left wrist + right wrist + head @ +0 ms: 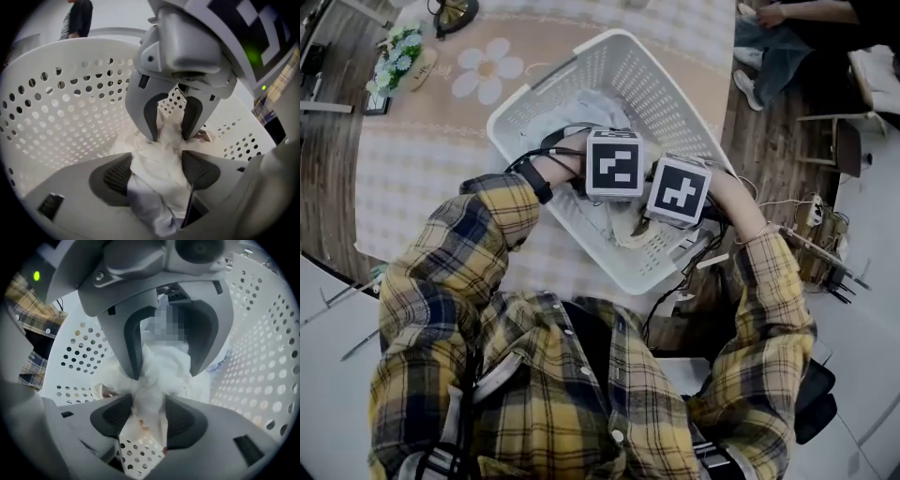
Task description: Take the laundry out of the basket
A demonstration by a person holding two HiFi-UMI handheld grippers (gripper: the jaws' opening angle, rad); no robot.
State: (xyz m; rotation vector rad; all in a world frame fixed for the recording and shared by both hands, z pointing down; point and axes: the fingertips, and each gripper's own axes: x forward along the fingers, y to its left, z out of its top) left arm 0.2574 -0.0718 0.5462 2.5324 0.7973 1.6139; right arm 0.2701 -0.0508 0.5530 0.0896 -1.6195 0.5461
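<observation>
Two sets of jaws, both mine, are down inside the white basket [675, 84] that stands on the worktop [412, 169], close beside each other. My left gripper [158, 166] has its jaws closed on a fold of the pale laundry [154, 150], which fills the gap between the pads. My right gripper [149, 414] pinches a bunched bit of white cloth too; whether it is the same piece I cannot tell. Nothing is out yet, as far as I can see: the laundry lies in the basket's bottom, and no garment shows on the worktop around it. I judge the grasp made, with the lift and the setting-down outside left to do.
</observation>
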